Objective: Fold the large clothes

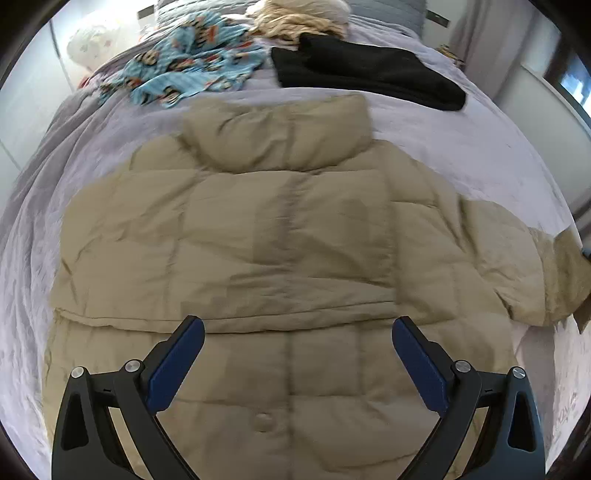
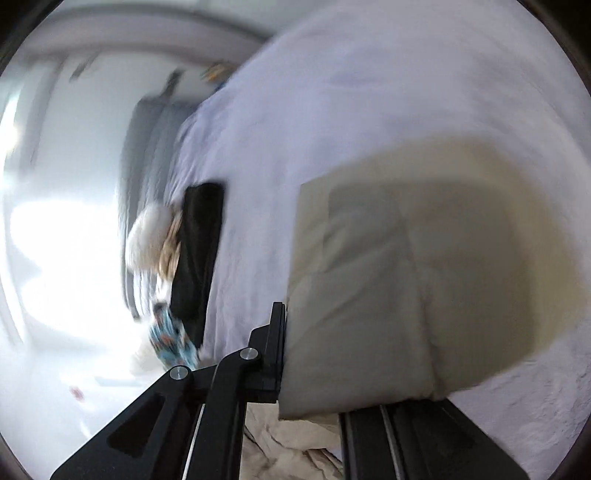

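A beige puffer jacket (image 1: 280, 236) lies spread flat on the lilac bed cover (image 1: 461, 147), collar toward the far end. Its left sleeve is folded across the body; its right sleeve (image 1: 535, 266) stretches out to the right. My left gripper (image 1: 297, 328) hovers open and empty over the jacket's lower middle, blue pads (image 1: 177, 365) wide apart. In the blurred right wrist view my right gripper (image 2: 314, 354) is shut on the beige sleeve end (image 2: 399, 288) and holds it lifted above the bed cover (image 2: 369, 92).
A folded black garment (image 1: 369, 74), a blue patterned garment (image 1: 188, 62) and a beige-white pile (image 1: 299, 18) lie at the bed's far end. They also show in the right wrist view, the black garment (image 2: 197, 251) at left. Walls flank the bed.
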`<state>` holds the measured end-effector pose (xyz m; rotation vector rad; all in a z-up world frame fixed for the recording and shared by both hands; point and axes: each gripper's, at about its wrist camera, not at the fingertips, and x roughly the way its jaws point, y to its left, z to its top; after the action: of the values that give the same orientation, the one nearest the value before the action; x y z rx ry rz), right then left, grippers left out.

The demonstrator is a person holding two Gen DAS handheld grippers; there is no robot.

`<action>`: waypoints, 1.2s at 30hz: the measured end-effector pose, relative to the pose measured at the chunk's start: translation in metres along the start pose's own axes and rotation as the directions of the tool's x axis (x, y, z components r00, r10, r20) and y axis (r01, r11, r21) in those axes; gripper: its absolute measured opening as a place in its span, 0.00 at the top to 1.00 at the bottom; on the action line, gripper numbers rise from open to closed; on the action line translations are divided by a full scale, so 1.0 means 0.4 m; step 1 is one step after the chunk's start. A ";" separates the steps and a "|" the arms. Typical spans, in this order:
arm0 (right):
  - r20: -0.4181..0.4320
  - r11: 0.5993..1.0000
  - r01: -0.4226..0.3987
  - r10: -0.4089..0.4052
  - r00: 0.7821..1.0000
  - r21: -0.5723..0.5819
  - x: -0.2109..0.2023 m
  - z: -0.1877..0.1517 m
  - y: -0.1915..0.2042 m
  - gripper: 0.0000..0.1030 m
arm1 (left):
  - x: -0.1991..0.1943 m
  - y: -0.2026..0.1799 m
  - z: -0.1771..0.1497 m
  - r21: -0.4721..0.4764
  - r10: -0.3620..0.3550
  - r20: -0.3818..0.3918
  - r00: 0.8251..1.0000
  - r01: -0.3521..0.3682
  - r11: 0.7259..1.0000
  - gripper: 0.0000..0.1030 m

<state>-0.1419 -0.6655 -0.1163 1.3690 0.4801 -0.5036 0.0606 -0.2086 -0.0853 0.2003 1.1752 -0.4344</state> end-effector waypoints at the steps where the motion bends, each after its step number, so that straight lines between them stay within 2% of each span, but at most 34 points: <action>1: -0.004 0.999 0.004 -0.005 1.000 -0.050 0.012 -0.009 0.042 0.92 | 0.002 0.021 0.002 -0.014 -0.009 -0.005 1.000 0.009 1.000 0.01; 3: -0.016 0.979 0.011 -0.015 1.000 -0.204 0.045 -0.049 0.162 0.92 | 0.000 0.061 0.006 -0.040 -0.018 0.002 1.000 0.018 0.999 0.01; 5: -0.036 0.943 0.002 -0.015 0.999 -0.334 0.079 -0.101 0.265 0.92 | -0.005 0.104 0.013 -0.055 0.006 0.022 1.000 -0.005 0.998 0.01; 8: -0.069 0.828 -0.012 -0.032 0.997 -0.560 0.135 -0.240 0.424 0.92 | -0.009 0.175 0.028 -0.097 0.019 0.041 0.999 -0.014 0.995 0.01; 9: -0.089 0.765 -0.027 -0.039 0.995 -0.643 0.170 -0.307 0.483 0.92 | -0.008 0.199 0.032 -0.109 0.017 0.045 0.999 -0.012 0.994 0.01; 10: -0.104 0.728 -0.040 -0.043 0.994 -0.685 0.192 -0.350 0.513 0.92 | -0.007 0.232 0.038 -0.123 0.015 0.054 0.998 -0.008 0.992 0.01; 11: -0.138 0.673 -0.067 -0.052 0.989 -0.737 0.232 -0.420 0.553 0.92 | -0.006 0.250 0.041 -0.131 0.016 0.061 0.998 -0.007 0.991 0.01; 12: -0.171 0.636 -0.093 -0.063 0.983 -0.766 0.256 -0.481 0.571 0.92 | -0.005 0.280 0.046 -0.146 0.019 0.074 0.997 -0.009 0.989 0.01; 15: -0.262 0.565 -0.149 -0.124 0.957 -0.811 0.348 -0.637 0.581 0.92 | 0.008 0.341 0.053 -0.176 0.016 0.085 0.996 -0.001 0.984 0.01; 18: -0.325 0.542 -0.155 -0.233 0.917 -0.826 0.441 -0.757 0.537 0.92 | 0.031 0.380 0.059 -0.196 0.001 0.083 0.997 0.015 0.981 0.01; 19: -0.331 0.541 -0.141 -0.271 0.904 -0.829 0.467 -0.781 0.515 0.88 | 0.041 0.386 0.060 -0.200 -0.011 0.081 0.997 0.027 0.980 0.01; 21: -0.334 0.554 -0.104 -0.333 0.882 -0.826 0.503 -0.803 0.470 0.87 | 0.059 0.392 0.063 -0.203 -0.033 0.075 0.997 0.048 0.978 0.01; 22: -0.342 0.569 -0.087 -0.358 0.869 -0.818 0.521 -0.803 0.451 0.74 | 0.066 0.389 0.062 -0.203 -0.044 0.072 0.996 0.058 0.977 0.01; 23: -0.366 0.604 -0.072 -0.379 0.850 -0.793 0.538 -0.796 0.425 0.66 | 0.077 0.384 0.063 -0.203 -0.062 0.068 0.996 0.075 0.976 0.01; 24: -0.391 0.637 -0.076 -0.371 0.843 -0.767 0.540 -0.792 0.410 0.53 | 0.083 0.379 0.064 -0.204 -0.073 0.065 0.995 0.085 0.975 0.01; 25: -0.422 0.677 -0.089 -0.345 0.839 -0.731 0.537 -0.790 0.398 0.45 | 0.091 0.371 0.067 -0.204 -0.094 0.061 0.994 0.105 0.973 0.01; 26: -0.440 0.705 -0.098 -0.322 0.838 -0.702 0.527 -0.780 0.392 0.42 | 0.099 0.363 0.071 -0.205 -0.118 0.057 0.991 0.127 0.970 0.01; 28: -0.453 0.743 -0.103 -0.286 0.844 -0.661 0.497 -0.757 0.394 0.39 | 0.107 0.351 0.078 -0.208 -0.156 0.056 0.986 0.164 0.964 0.01; 29: -0.453 0.766 -0.110 -0.252 0.855 -0.633 0.468 -0.739 0.393 0.39 | 0.108 0.346 0.083 -0.209 -0.176 0.058 0.983 0.184 0.960 0.01; 32: -0.393 0.856 -0.078 -0.152 0.907 -0.510 0.376 -0.660 0.355 0.39 | 0.116 0.344 0.101 -0.210 -0.227 0.060 0.972 0.235 0.949 0.01; 34: -0.360 0.907 -0.052 -0.113 0.926 -0.418 0.362 -0.611 0.322 0.40 | 0.129 0.348 0.111 -0.213 -0.227 0.045 0.973 0.231 0.949 0.01; 35: -0.343 0.923 -0.039 -0.103 0.934 -0.383 0.360 -0.588 0.310 0.43 | 0.134 0.351 0.113 -0.216 -0.223 0.035 0.974 0.225 0.950 0.01; 36: -0.303 0.936 -0.014 -0.099 0.948 -0.350 0.354 -0.566 0.314 0.68 | 0.137 0.356 0.113 -0.222 -0.227 0.032 0.973 0.228 0.948 0.01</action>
<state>0.0399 -0.4333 -0.1325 1.0974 0.8245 -0.2159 0.1774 -0.1096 -0.1290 -0.1348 1.2365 -0.4992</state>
